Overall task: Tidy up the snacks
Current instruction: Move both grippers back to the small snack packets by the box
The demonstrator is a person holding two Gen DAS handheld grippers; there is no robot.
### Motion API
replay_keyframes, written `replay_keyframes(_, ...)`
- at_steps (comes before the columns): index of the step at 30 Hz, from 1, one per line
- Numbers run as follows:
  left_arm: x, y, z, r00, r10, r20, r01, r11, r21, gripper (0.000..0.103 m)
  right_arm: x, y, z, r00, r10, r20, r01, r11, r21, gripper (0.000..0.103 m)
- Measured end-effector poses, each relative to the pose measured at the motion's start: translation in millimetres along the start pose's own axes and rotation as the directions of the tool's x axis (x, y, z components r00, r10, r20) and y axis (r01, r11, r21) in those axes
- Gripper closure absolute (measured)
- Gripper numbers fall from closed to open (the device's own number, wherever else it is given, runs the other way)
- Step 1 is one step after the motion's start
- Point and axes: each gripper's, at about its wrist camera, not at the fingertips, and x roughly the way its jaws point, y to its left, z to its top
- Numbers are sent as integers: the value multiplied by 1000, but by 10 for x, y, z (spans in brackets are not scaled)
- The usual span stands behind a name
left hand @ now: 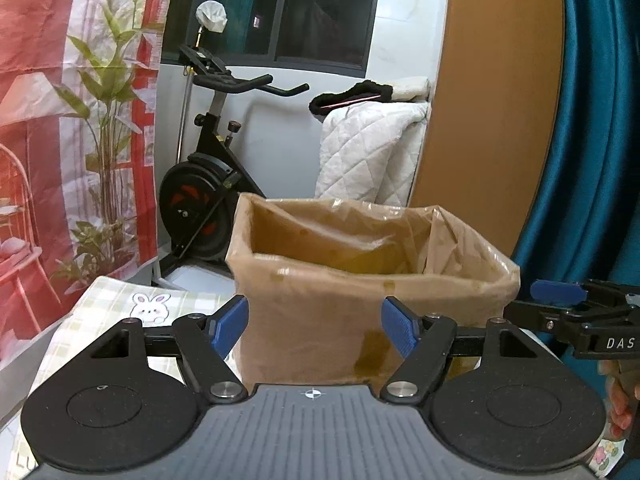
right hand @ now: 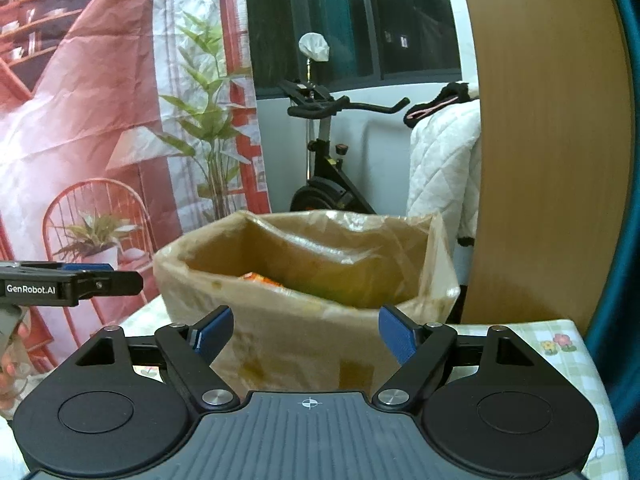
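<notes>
Box [left hand: 372,280] w/ a clear plastic liner sits upright on the checked tablecloth [left hand: 120,300], top open, right in front of both tongs. Left gripper [left hand: 316,328]: jaws spread wide, nothing btwn the blue pads [left hand: 230,328], box just beyond them, not touched. Right gripper [right hand: 306,334]: also wide apart, empty, aimed at the same box [right hand: 304,280]. Orange snack pack [right hand: 260,279] lies inside the box, w/ something greenish beside it, too blurred to tell. Exercise bike [left hand: 212,184] and white quilt [left hand: 368,148] stand behind, by a wood panel [left hand: 492,100].
</notes>
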Motion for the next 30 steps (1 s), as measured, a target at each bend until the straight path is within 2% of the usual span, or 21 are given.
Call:
replay_keyframes(8, 7, 45, -354, 997, -16, -73, 12, 998, -60, 29, 57, 19, -458, 996, 7, -84, -2, 998, 61, 26)
replay_keyframes(12, 58, 103, -567, 991, -27, -130, 15, 995, -96, 29, 101, -15, -794, 988, 10, -154, 5, 995, 95, 26)
replay_keyframes(14, 95, 143, -665, 987, -30, -159, 13, 994, -109, 33, 120, -19, -953, 982, 11, -191, 9, 995, 102, 26)
replay_keyframes(17, 151, 204, -790, 980, -39, -197, 14, 992, -124, 36, 159, -17, -1153, 970, 15, -241, 10, 995, 103, 34)
replay_keyframes(22, 245, 259, -879, 972, -61, -228, 30, 990, -138, 44, 252, 17, -1286, 960, 17, -281, 7, 996, 85, 56)
replay_keyframes(25, 290, 250, -938, 968, -77, -239, 43, 988, -146, 46, 335, 8, -1291, 957, 19, -291, 2, 997, 73, 60)
replay_keyframes(30, 412, 218, -1007, 962, -83, -259, 45, 988, -148, 46, 629, 67, -1288, 948, -10, -318, 22, 999, 34, 59)
